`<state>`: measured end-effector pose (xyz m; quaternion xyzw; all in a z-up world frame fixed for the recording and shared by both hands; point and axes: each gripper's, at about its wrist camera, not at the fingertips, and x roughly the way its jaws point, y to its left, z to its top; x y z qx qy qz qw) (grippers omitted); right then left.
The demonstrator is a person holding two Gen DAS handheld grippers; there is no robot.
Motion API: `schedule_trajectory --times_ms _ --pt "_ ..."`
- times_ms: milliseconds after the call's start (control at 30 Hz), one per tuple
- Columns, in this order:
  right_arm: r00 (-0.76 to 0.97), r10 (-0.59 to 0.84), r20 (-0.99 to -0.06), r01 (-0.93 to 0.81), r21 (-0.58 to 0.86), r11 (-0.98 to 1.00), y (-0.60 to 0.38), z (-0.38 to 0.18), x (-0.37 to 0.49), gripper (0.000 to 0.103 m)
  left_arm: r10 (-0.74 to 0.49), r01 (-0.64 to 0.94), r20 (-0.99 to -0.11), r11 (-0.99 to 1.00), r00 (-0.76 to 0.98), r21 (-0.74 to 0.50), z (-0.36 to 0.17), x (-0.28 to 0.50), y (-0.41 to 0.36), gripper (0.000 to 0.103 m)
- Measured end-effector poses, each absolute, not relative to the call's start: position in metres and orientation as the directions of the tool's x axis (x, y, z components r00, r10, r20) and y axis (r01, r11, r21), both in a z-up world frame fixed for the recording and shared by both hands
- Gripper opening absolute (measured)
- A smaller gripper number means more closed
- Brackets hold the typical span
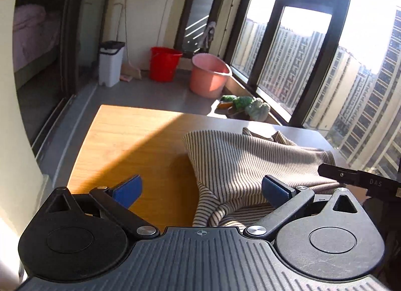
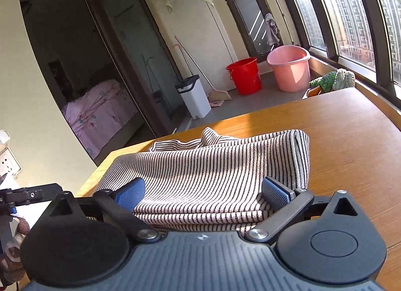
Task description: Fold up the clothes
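Note:
A striped knit garment point(image 1: 248, 158) lies folded on the wooden table point(image 1: 130, 138), bunched at its near edge. My left gripper point(image 1: 200, 189) is open, its blue pads wide apart; the garment's near left corner sits between them, and the right pad rests over the cloth. In the right wrist view the same garment point(image 2: 213, 165) shows as a layered stack on the table point(image 2: 351, 135). My right gripper point(image 2: 203, 194) is open too, with its pads straddling the near edge of the stack. The right gripper's black finger point(image 1: 351, 178) shows at the right of the left wrist view.
Beyond the table's far edge stand a red bucket point(image 1: 164, 63), a pink tub point(image 1: 209, 75), a white bin point(image 1: 110, 61) and potted cacti point(image 1: 246, 105) by the window sill. A bedroom doorway point(image 2: 100, 105) opens on the left. Bare tabletop point(image 2: 356, 170) lies right of the garment.

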<state>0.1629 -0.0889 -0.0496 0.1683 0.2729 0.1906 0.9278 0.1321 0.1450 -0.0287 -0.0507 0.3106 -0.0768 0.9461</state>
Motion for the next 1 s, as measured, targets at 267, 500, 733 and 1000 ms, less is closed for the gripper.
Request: schedule_trajectory --times_ms 267,500,733,1000 --pt "0.766 0.454 -0.456 -0.265 0.420 0.868 -0.088 -0.050 0.167 0.103 -0.309 0.225 -0.483 0.948 0.819 -0.224 -0.048 0.168 0.073 0.103" --pt "0.738 0.438 -0.513 -0.296 0.338 0.894 -0.068 -0.048 0.179 0.103 -0.278 0.199 -0.515 0.959 0.811 -0.203 -0.056 0.167 0.075 0.103" --pt "0.727 0.392 -0.564 -0.312 0.237 0.920 -0.055 -0.041 0.175 0.103 -0.263 0.190 -0.519 0.963 0.814 -0.190 -0.055 0.167 0.078 0.103" --pt "0.780 0.346 -0.522 -0.268 0.222 0.938 -0.062 -0.025 0.149 0.082 -0.275 0.188 -0.524 0.959 0.806 -0.213 -0.055 0.171 0.087 0.103"
